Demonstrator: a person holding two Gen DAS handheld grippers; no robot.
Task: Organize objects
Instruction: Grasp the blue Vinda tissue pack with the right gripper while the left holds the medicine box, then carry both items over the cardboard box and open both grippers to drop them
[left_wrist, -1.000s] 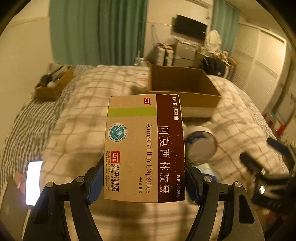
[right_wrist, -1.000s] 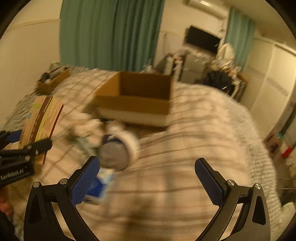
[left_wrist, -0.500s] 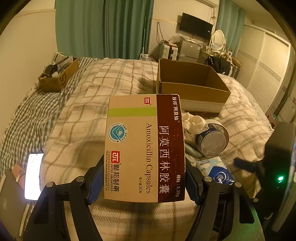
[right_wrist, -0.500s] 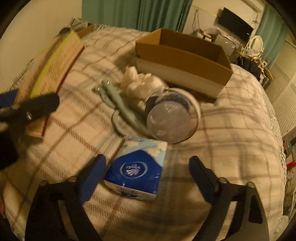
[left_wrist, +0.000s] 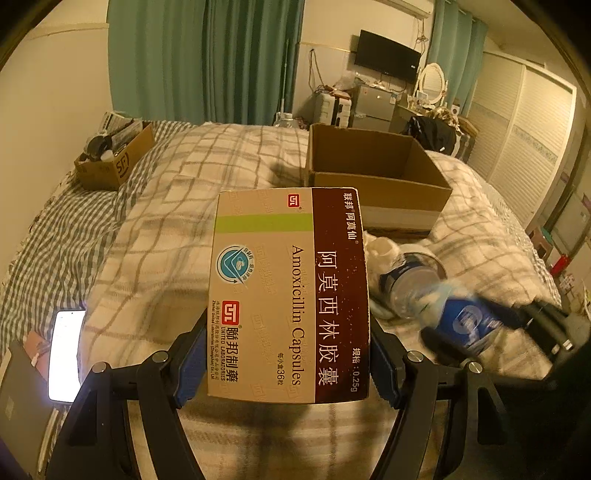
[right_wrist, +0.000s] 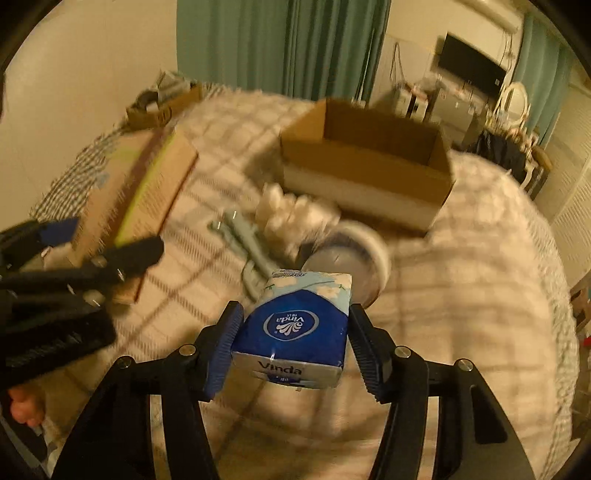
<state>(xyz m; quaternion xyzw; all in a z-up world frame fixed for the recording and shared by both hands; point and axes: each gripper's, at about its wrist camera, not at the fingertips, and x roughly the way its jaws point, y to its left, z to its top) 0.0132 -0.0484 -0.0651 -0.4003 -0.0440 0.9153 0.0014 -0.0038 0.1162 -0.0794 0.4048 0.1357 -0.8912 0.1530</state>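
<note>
My left gripper (left_wrist: 288, 354) is shut on a beige and maroon amoxicillin capsule box (left_wrist: 288, 291), held above the bed; the box also shows in the right wrist view (right_wrist: 136, 192). My right gripper (right_wrist: 291, 343) is shut on a blue Vinda tissue pack (right_wrist: 295, 328), lifted off the blanket; the pack also shows blurred in the left wrist view (left_wrist: 465, 321). An open cardboard box (left_wrist: 373, 177) stands on the bed beyond both; it also shows in the right wrist view (right_wrist: 365, 166).
On the plaid blanket lie a round clear jar (right_wrist: 347, 258) on its side, white cotton balls (right_wrist: 291, 214) and a pale green tool (right_wrist: 243, 236). A small cardboard box with clutter (left_wrist: 114, 155) sits far left. A lit phone (left_wrist: 66, 354) lies at the left.
My right gripper has closed on the tissue pack and lifted it off the blanket. My left gripper still holds the capsule box, drawn back slightly.
</note>
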